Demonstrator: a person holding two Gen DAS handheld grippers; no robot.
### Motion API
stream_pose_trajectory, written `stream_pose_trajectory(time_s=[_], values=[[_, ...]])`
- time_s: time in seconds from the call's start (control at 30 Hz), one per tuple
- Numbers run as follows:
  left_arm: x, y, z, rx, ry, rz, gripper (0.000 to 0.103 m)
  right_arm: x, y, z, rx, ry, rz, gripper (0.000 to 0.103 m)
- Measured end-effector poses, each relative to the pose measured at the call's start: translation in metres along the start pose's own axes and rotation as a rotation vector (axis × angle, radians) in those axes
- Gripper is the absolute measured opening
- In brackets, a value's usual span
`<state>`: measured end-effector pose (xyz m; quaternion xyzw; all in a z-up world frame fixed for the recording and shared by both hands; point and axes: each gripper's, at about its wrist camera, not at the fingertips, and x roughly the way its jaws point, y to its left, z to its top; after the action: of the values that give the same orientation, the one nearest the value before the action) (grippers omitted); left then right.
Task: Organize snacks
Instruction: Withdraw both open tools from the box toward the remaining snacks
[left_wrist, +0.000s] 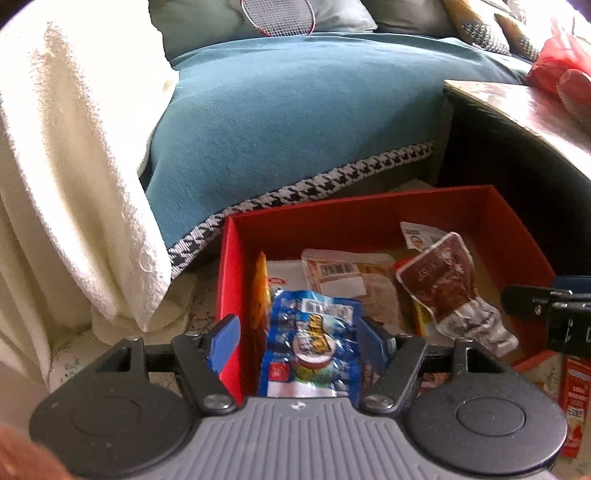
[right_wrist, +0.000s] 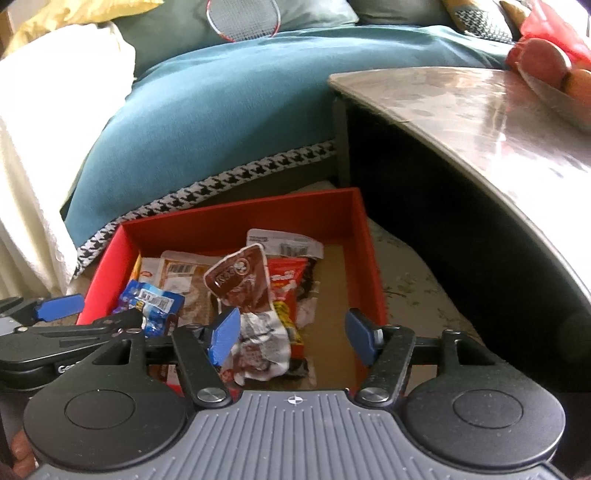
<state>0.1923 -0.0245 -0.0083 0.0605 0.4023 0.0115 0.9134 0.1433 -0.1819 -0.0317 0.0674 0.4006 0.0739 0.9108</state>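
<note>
Behind everything lies a sofa with a teal cover (left_wrist: 280, 122), its houndstooth hem hanging just behind the far wall of the red box (left_wrist: 369, 208). The box stands on the pale floor between this sofa and a dark table (right_wrist: 461, 107), whose curved edge comes close to the box's right wall. On the left a cream blanket (left_wrist: 74, 177) hangs down, near the box's left corner but apart from it.

My left gripper (left_wrist: 297, 341) is low over the near left part of the box. Its fingers are spread wide, and the blue snack packet (left_wrist: 314, 343) lies between them; the left finger (left_wrist: 223, 341) stands outside the red wall, not touching the packet. On the right side I cannot tell if the pad touches it.

My right gripper (right_wrist: 290, 338) is also wide open and holds nothing. It hangs over the near edge of the box. Between its fingers lies the lower, crumpled end of a brown transparent packet (right_wrist: 240, 284), which leans upward in the middle of the box. A red packet (right_wrist: 286, 282) lies just beside it, and a pale bread packet (right_wrist: 184, 280) lies behind, against the far-left part.

The right half of the box shows bare cardboard bottom (right_wrist: 332, 280), the widest open room. In the left wrist view, one more red packet (left_wrist: 574, 398) stands outside the box at its near right corner.
</note>
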Motion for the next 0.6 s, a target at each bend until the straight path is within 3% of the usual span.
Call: stream_pose_trajectory(time_s=[0.33,0.6], values=[[-0.039,-0.036,-0.032,0.102,0.021,-0.140,0.064,-0.039,-0.047,-0.040,0.066,0.024,-0.058,0.078],[-0.032,-0.090,-0.061,0.169,0.123,-0.234,0.064,-0.035,-0.068,-0.075,0.109,0.115,-0.118,0.080]])
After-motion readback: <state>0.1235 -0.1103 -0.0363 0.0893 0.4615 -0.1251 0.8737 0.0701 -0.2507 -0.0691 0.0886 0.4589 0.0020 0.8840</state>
